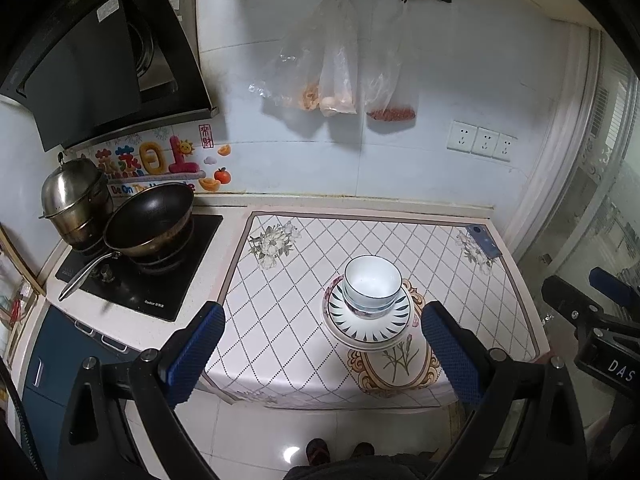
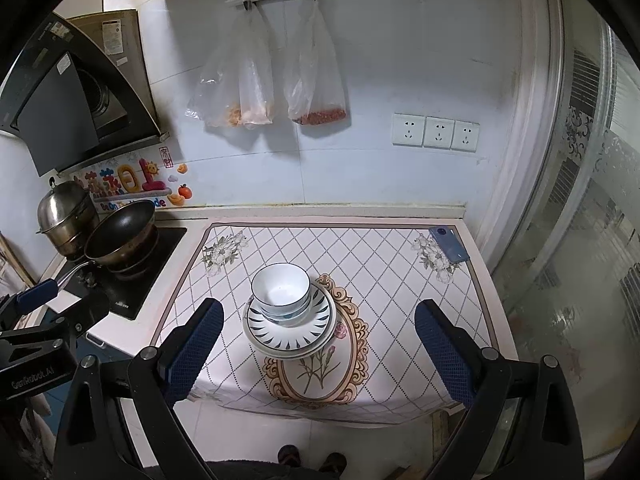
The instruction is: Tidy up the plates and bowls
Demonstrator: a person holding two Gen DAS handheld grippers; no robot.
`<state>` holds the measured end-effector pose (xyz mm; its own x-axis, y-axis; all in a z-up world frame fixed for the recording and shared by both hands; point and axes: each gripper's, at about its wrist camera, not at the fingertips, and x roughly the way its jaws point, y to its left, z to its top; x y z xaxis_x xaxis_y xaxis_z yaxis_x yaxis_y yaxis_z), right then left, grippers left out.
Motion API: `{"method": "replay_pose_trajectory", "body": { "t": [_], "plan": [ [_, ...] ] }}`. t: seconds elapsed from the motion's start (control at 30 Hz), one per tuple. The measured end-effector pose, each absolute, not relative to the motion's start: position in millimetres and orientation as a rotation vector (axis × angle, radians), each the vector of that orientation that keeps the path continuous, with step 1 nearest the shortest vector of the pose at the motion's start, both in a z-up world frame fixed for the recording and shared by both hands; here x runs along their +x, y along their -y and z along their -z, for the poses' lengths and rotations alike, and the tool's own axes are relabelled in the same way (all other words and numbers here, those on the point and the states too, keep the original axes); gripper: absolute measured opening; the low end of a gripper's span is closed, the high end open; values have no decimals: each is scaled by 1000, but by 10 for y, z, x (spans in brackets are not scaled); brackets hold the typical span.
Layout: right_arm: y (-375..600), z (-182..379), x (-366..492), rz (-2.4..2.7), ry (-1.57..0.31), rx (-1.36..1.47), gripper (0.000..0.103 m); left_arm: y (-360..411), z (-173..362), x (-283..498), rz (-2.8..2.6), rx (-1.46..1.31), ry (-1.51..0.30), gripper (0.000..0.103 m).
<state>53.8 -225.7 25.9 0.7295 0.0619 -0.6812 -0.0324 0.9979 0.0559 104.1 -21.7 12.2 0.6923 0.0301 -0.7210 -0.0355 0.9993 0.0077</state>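
Two claws, one in each of my hands, hang above the near edge of the tabletop (image 2: 400, 280), and both are spread wide with nothing between their blue pads. My left claw (image 1: 322, 354) frames a stack of dishes that sits ahead of it and a little toward its right finger. My right claw (image 2: 318, 350) sees the same stack ahead and nearer its left finger.

The stack stands upright, mouths facing up: nested bowls (image 1: 372, 286) (image 2: 281, 290) rest on a plate with dark petal marks round its rim (image 1: 370, 320) (image 2: 290, 328), which lies on a plainer white plate (image 1: 362, 342) (image 2: 288, 350). It sits on the patterned cloth (image 1: 300, 280) (image 2: 380, 272), over the top of an oval flower emblem, clear of both claws.

Only the left view shows the whole black stove top (image 1: 140, 276) with its wok (image 1: 150, 216) and steel pot (image 1: 74, 196). The right view shows the blue phone (image 2: 449, 245) at the far right corner more fully.
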Motion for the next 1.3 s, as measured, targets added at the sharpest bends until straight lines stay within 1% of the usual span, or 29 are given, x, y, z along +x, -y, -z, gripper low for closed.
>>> {"method": "replay_pose_trajectory", "body": {
  "t": [1.3],
  "plan": [
    [2252, -143, 601, -70, -781, 54, 99, 66, -75, 1193, -18, 5, -824, 101]
  ]
}}
